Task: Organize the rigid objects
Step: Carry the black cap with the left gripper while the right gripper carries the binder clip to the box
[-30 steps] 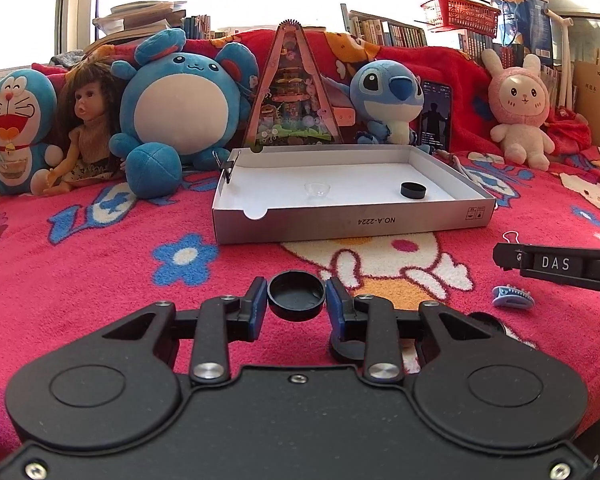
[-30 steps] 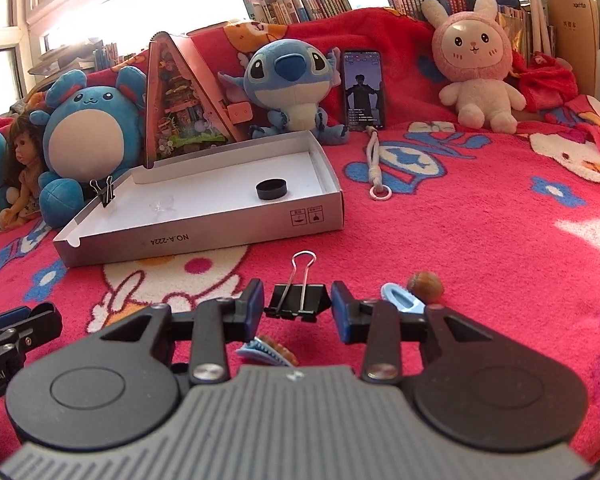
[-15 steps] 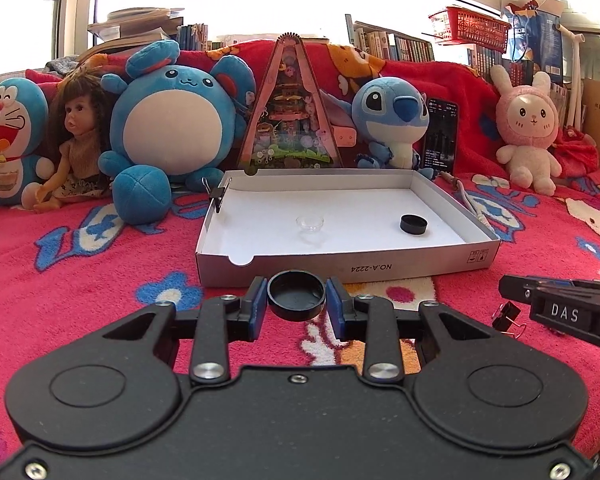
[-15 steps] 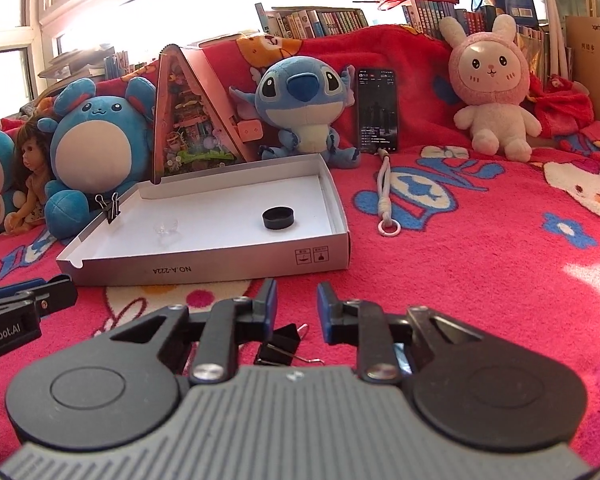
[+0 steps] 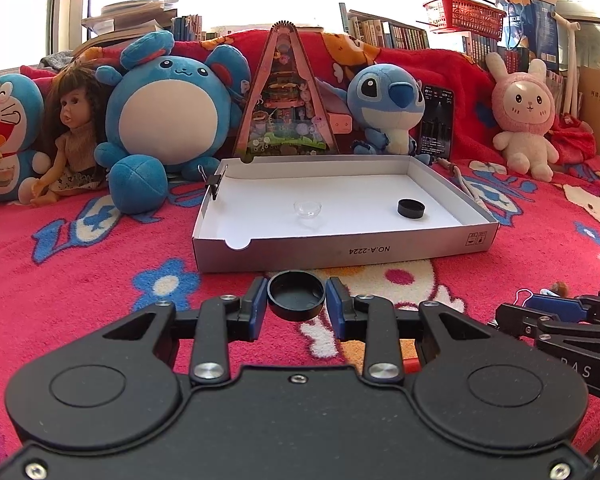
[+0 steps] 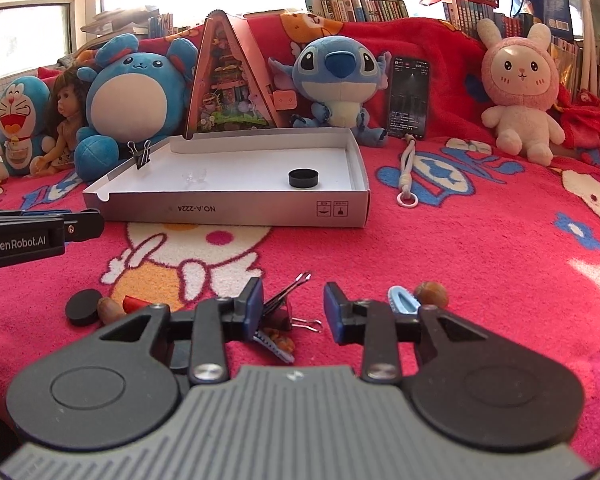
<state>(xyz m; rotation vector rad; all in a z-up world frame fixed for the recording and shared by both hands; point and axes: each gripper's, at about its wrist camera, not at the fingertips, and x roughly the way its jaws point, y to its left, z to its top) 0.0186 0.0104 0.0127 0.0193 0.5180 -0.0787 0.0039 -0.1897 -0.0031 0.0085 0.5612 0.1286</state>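
Jaws: left gripper (image 5: 297, 309) clamped on black cap (image 5: 296, 295), held just short of box (image 5: 340, 246). Right gripper (image 6: 293, 307) jaws just reopened, binder clip (image 6: 286, 312) loose on blanket (image 6: 480, 264) against left finger, so regrasp likely needed. Box reads "NO.A-2224"; grippers marked "GenRobot.AI".

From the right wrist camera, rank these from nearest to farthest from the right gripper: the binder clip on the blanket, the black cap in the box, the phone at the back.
1. Binder clip: between the open fingers of the right gripper, against the left one.
2. Black cap: on the floor of the box, right side.
3. Phone: propped upright behind the box, right of the blue plush.
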